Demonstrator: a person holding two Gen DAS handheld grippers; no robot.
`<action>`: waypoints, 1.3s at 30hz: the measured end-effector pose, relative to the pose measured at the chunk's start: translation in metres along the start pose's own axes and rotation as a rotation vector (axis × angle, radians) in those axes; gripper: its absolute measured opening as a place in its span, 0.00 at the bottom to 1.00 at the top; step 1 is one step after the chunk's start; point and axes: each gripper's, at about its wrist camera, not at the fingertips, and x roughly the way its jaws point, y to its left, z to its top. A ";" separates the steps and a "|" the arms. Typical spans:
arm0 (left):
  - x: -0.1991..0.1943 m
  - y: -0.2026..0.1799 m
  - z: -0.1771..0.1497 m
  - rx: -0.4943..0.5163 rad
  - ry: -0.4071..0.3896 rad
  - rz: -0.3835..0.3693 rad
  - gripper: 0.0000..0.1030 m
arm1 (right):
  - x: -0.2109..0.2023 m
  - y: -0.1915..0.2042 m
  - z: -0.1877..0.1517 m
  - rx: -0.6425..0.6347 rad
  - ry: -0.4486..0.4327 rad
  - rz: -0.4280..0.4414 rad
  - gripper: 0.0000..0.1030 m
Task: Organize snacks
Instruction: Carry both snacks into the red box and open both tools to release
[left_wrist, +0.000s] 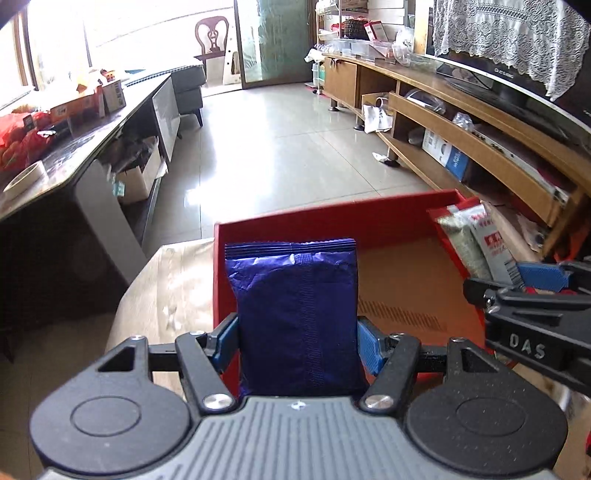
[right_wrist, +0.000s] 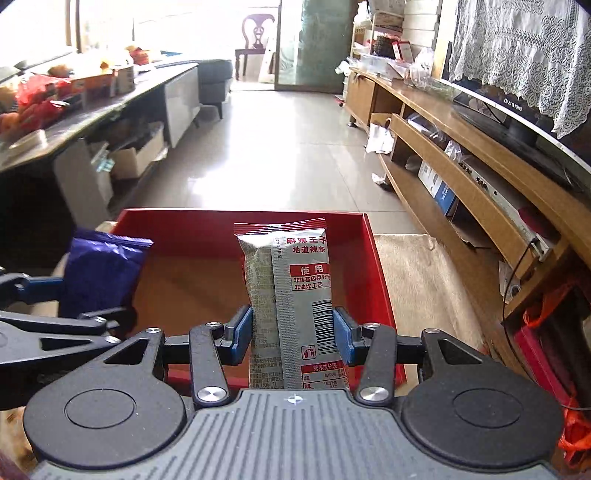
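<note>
My left gripper (left_wrist: 297, 341) is shut on a dark blue snack pouch (left_wrist: 295, 314), which stands upright between the blue pads over the left part of a red box (left_wrist: 332, 221). My right gripper (right_wrist: 293, 334) is shut on a silver and red snack packet (right_wrist: 291, 295) with red Chinese print and a barcode, held upright over the red box (right_wrist: 240, 218). Each view shows the other hand: the right gripper (left_wrist: 532, 284) with its silver packet (left_wrist: 476, 240) at the right edge, the left gripper (right_wrist: 48, 291) with the blue pouch (right_wrist: 103, 273) at the left edge. The box's brown floor looks bare.
The box rests on a beige cloth-covered surface (right_wrist: 417, 280). A long wooden TV cabinet (left_wrist: 480, 147) with a television runs along the right. A dark table (left_wrist: 74, 147) with red bags and cartons stands at left. A tiled floor (left_wrist: 277, 147) lies ahead.
</note>
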 end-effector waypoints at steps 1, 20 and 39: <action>0.007 -0.001 0.002 0.002 0.003 0.004 0.58 | 0.007 0.000 0.000 -0.002 0.008 -0.005 0.52; 0.072 -0.028 -0.008 0.102 0.097 0.044 0.62 | 0.064 0.002 -0.004 -0.008 0.081 -0.038 0.67; 0.007 -0.014 0.006 0.096 -0.023 0.070 0.74 | 0.010 0.000 0.012 0.021 -0.046 -0.027 0.78</action>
